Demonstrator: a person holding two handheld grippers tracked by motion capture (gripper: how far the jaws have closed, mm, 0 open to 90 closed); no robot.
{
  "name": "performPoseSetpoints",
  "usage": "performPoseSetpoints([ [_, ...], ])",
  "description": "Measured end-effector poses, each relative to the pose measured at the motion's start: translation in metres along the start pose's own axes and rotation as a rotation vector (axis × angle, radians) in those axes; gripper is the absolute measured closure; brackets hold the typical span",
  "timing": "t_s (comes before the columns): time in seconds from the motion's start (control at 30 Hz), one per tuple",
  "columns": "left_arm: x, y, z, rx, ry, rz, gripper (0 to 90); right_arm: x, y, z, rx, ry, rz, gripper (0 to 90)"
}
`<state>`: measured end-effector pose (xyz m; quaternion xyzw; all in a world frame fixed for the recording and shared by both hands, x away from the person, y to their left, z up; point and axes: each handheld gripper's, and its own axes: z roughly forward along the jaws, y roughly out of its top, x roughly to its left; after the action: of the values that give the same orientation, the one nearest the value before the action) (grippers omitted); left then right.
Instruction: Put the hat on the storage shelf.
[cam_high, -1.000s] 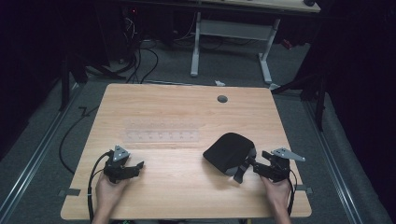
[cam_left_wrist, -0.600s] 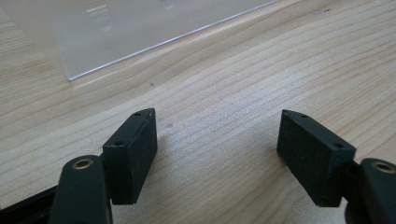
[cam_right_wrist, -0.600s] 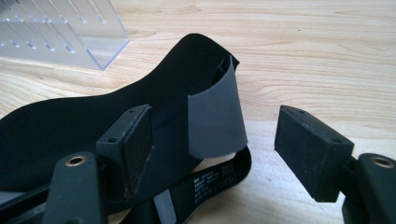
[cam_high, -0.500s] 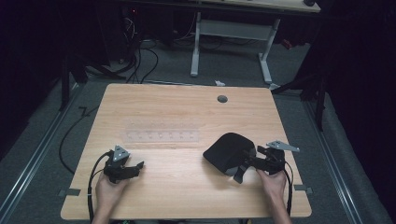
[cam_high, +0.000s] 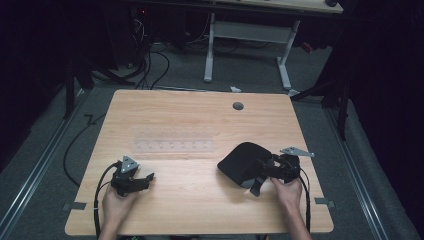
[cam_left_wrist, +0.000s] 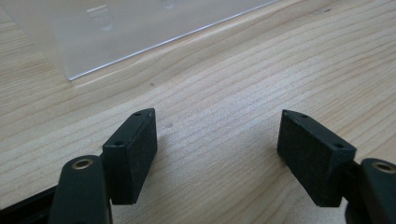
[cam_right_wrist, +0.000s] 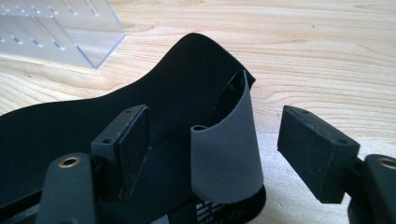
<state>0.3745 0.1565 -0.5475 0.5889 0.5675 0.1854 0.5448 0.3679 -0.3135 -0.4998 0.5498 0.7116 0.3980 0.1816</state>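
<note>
Two grippers sit low over your pale, straight-grained wooden table (cam_high: 190, 120). Your right gripper (cam_right_wrist: 212, 140) has its matte black, blocky fingers spread wide, one pad over the black pouch (cam_high: 242, 162) and the other over bare wood; between them stands a curled grey flap (cam_right_wrist: 229, 154) of soft, suede-like material (it touches neither pad as far as you can see). The pouch itself is a rounded, flat, rubbery-looking shape lying at the near right of the table, just beside your right hand (cam_high: 287, 192). Your left gripper (cam_left_wrist: 217, 149) also stands apart, with nothing between its pads. A clear, hard-edged plastic rack (cam_high: 172, 146) with small slots lies mid-table.
</note>
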Motion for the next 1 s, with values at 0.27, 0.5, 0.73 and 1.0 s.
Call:
performPoseSetpoints([
  [0.27,0.000,0.000,0.000,0.001,0.000,0.001,29.1,0.001,-0.002,0.011,0.012,0.028,0.016,25.6],
  [0.5,0.000,0.000,0.000,0.001,0.001,0.000,29.0,0.001,-0.003,0.017,0.021,0.070,0.038,26.4],
  [0.73,0.000,0.000,0.000,-0.001,0.004,0.001,28.9,0.001,-0.006,0.024,0.030,0.106,0.046,31.5],
  [1.0,0.000,0.000,0.000,-0.001,0.005,0.000,28.7,-0.002,-0.012,0.026,0.018,0.125,0.040,43.3],
])
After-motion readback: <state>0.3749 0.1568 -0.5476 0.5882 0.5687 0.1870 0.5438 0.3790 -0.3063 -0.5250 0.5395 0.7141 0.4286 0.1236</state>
